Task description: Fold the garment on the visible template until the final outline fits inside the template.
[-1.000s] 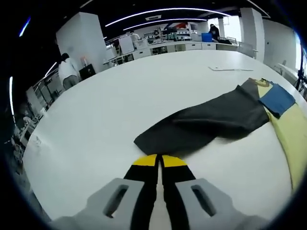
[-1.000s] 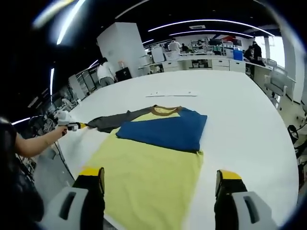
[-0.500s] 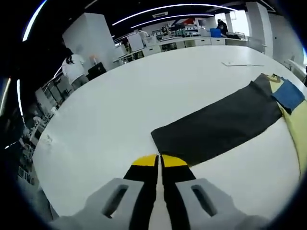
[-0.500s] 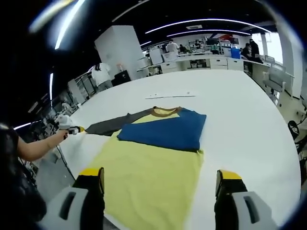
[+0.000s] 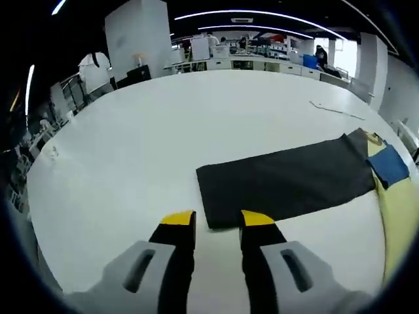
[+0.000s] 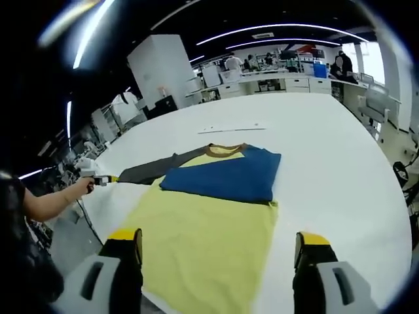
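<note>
A long-sleeved garment lies flat on the white table (image 6: 327,150): yellow body (image 6: 209,242), blue sleeve (image 6: 226,175) folded across the chest, dark grey sleeve (image 6: 154,171) stretched out sideways. In the left gripper view the grey sleeve (image 5: 288,186) lies smooth, its cuff end just beyond my left gripper (image 5: 217,221), whose jaws stand apart with nothing between them. The blue sleeve (image 5: 391,165) and yellow body (image 5: 399,209) sit at the right edge. My right gripper (image 6: 218,239) hangs wide open above the yellow hem. A hand holds the left gripper (image 6: 98,178) at the cuff.
A thin white strip (image 6: 232,127) lies on the table beyond the collar (image 6: 226,150), also seen as a strip (image 5: 337,109) in the left gripper view. The table's edge runs close behind the left gripper. Desks, shelves and people stand far back.
The left gripper's jaws were shut at the grey cuff and now stand apart. The grey sleeve went from rumpled to flat and straight. The right gripper has stayed put.
</note>
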A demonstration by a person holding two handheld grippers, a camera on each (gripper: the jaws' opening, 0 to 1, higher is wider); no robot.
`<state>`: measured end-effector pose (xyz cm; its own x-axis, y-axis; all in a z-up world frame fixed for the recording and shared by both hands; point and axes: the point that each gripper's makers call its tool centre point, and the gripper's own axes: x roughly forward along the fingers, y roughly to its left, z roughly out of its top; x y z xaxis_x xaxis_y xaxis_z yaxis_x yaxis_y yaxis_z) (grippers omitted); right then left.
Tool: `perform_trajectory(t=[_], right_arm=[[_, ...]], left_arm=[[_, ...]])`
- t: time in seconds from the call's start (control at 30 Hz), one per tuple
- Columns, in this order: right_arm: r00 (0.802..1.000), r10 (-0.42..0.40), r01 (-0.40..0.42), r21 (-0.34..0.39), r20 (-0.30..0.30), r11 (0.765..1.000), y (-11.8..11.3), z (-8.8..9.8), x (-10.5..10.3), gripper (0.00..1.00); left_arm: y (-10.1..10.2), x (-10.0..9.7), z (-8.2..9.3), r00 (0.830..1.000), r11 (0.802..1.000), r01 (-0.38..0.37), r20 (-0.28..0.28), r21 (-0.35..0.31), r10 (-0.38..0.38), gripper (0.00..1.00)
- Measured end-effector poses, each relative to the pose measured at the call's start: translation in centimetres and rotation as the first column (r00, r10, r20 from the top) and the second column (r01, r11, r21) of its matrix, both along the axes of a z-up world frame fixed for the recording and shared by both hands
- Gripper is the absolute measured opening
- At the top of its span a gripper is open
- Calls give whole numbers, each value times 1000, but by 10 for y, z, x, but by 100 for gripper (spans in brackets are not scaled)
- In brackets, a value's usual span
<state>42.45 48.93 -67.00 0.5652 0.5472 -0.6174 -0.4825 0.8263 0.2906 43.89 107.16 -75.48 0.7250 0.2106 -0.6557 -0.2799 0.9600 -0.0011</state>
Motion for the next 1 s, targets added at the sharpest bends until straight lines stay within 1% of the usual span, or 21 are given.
perform_trajectory(t=[0.1, 0.13, 0.17, 0.3, 0.43, 0.47, 0.53, 0.57, 0.67, 0.77, 0.87, 1.0], right_arm=[[1000, -3, 3, -6, -1, 1000, -2, 0, 0, 97], [1000, -6, 6, -7, 0, 1000, -3, 0, 0, 97], [1000, -10, 10, -6, 0, 1000, -4, 1, 0, 97], [1000, -24, 24, -13, 6, 1000, -7, 2, 1, 97], [1000, -21, 21, -14, 5, 1000, -7, 2, 1, 97], [1000, -20, 20, -15, 4, 1000, -7, 2, 0, 97], [1000, -15, 15, -18, 0, 1000, -6, 1, -1, 97], [1000, -14, 14, -18, -2, 1000, -5, 0, -2, 97], [1000, -18, 18, -17, -4, 1000, -4, 0, -3, 97], [1000, -17, 17, -40, 5, 999, -6, 1, -4, 96], [1000, -16, 16, -42, 9, 999, -9, 1, -3, 96], [1000, -26, 26, -39, 8, 999, -12, 1, -4, 96]], left_arm=[[4, -4, -5, 1000, 1000, -16, -20, 19, 16, 22], [4, -5, -6, 1000, 1000, -21, -16, 11, 21, 21], [3, -5, -7, 999, 999, -39, -5, -12, 39, 21], [2, -4, -7, 997, 997, -65, 27, -46, 67, 19], [3, -2, -6, 997, 997, -67, 32, -43, 69, 18], [3, -1, -6, 997, 997, -67, 31, -37, 68, 17], [2, -1, -6, 997, 998, -68, 25, -17, 68, 11], [1, 0, -5, 997, 998, -66, 28, -22, 67, 9], [2, 0, -5, 995, 995, -94, 34, -30, 95, 8], [-2, 2, -6, 996, 996, -79, 32, -52, 81, 3], [-3, 3, -5, 998, 998, -59, 21, -30, 60, 2], [-2, 0, -2, 998, 998, -62, 18, -17, 62, 2]])
